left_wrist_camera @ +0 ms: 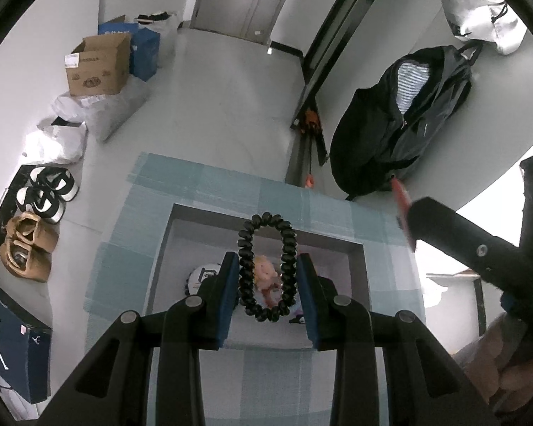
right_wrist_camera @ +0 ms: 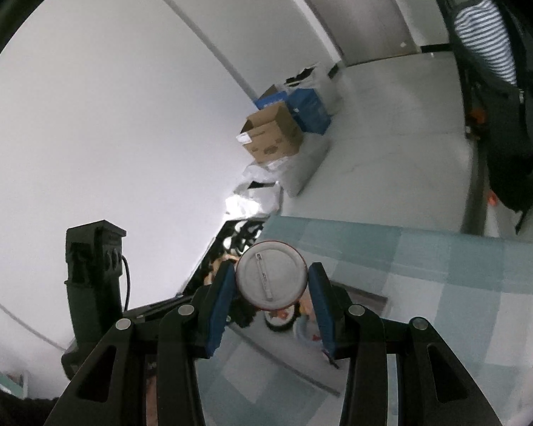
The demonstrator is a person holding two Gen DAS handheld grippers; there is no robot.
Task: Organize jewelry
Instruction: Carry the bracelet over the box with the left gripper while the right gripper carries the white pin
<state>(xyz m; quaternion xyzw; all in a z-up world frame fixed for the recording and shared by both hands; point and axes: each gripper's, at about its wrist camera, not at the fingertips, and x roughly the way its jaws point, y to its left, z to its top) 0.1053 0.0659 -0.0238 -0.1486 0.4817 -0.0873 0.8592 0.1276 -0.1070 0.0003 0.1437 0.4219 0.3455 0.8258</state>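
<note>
Left tongs [left_wrist_camera: 268, 277] pinching black spiral hair tie [left_wrist_camera: 267, 267] above grey tray [left_wrist_camera: 355, 269]. Right tongs [right_wrist_camera: 270, 285] pinching round pin badge [right_wrist_camera: 270, 276], back side showing.

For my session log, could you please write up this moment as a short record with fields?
left claw: shut on black spiral hair tie, held above the box
right claw: shut on round pin badge, its back with the pin facing the camera
box: open grey tray on the blue checked cloth, small trinkets inside, too blurred to name
floor: cardboard box, shoes along the wall
wall: black jacket hanging
</note>
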